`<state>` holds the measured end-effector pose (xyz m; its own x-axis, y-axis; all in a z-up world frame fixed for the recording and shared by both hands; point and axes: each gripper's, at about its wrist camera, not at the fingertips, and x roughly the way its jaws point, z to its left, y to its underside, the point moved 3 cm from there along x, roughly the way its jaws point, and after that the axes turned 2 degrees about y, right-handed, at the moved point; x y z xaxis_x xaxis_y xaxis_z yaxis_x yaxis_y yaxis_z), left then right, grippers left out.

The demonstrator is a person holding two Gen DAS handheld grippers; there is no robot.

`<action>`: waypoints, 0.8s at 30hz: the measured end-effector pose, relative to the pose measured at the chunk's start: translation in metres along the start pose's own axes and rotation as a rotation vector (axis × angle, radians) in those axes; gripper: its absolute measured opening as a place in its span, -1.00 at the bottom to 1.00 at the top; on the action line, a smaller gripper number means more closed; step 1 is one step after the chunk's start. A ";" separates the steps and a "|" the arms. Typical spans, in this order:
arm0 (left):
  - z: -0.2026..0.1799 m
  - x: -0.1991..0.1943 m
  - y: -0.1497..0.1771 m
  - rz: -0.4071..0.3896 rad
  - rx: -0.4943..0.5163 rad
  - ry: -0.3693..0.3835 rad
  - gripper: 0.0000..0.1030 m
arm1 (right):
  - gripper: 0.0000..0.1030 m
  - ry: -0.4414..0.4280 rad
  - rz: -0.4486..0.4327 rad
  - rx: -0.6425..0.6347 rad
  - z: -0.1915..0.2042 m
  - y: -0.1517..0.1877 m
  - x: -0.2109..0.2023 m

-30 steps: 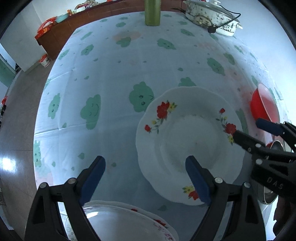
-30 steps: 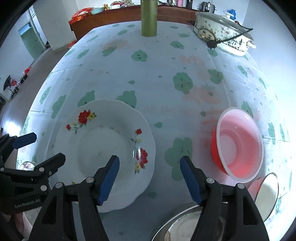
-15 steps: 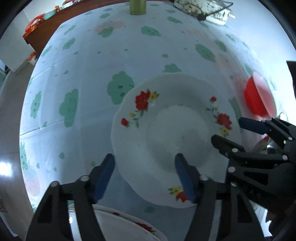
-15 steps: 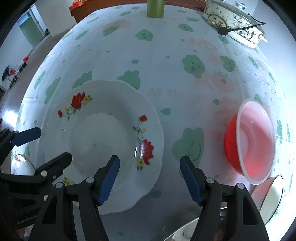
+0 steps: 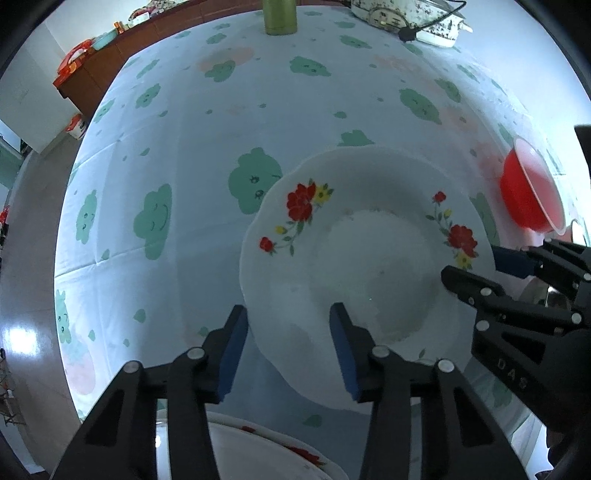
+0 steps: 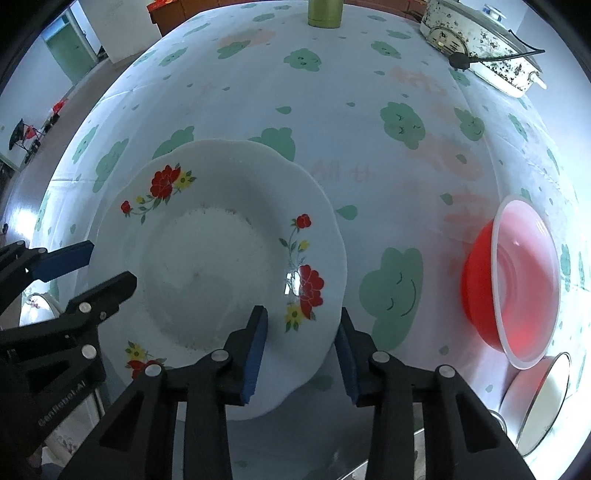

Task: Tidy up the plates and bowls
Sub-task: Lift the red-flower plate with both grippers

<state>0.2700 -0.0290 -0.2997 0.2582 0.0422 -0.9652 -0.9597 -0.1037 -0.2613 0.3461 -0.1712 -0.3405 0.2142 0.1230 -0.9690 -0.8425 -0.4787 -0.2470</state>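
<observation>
The floral plate (image 5: 369,236) lay flat on the cloud-print tablecloth (image 5: 221,147), its well bare apart from a dull whitish film. The left gripper (image 5: 288,339) straddled the plate's left rim and the right gripper (image 6: 301,343) its right rim; both sets of jaws had just been closing, yet their blue pads stood clear of the rim on either side, gripping nothing. Right of the plate a red bowl (image 6: 513,280) sat tipped toward the camera, nothing visible inside. Beyond it a steel bowl (image 6: 543,398) was cut off by the frame edge. Below the plate, behind the left gripper, another floral plate (image 5: 266,454) was mostly hidden. Far beyond the plate stood a green cylinder (image 6: 325,13), top cropped, and a speckled electric cooker (image 6: 480,40).
</observation>
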 end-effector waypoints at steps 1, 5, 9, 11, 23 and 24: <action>0.000 0.000 -0.001 -0.005 0.003 -0.003 -0.14 | -0.25 0.000 -0.002 0.004 -0.001 0.000 0.000; -0.001 0.001 0.001 -0.006 0.020 -0.041 -0.29 | -0.25 0.005 -0.001 0.005 -0.001 -0.003 0.001; 0.006 -0.002 0.000 -0.003 -0.004 -0.034 -0.41 | -0.31 -0.013 -0.013 0.010 -0.001 -0.001 -0.004; 0.006 -0.003 0.000 -0.005 -0.005 -0.043 -0.41 | -0.31 -0.017 -0.024 0.005 -0.002 -0.002 -0.007; 0.009 -0.020 0.005 -0.041 -0.021 -0.055 -0.41 | -0.31 -0.042 -0.067 -0.011 -0.001 0.004 -0.021; 0.009 -0.022 0.005 -0.044 -0.024 -0.055 -0.42 | -0.32 -0.044 -0.073 -0.015 0.000 0.005 -0.024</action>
<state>0.2581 -0.0214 -0.2793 0.2933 0.1014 -0.9506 -0.9443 -0.1242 -0.3046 0.3367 -0.1767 -0.3186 0.2525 0.1958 -0.9476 -0.8180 -0.4799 -0.3172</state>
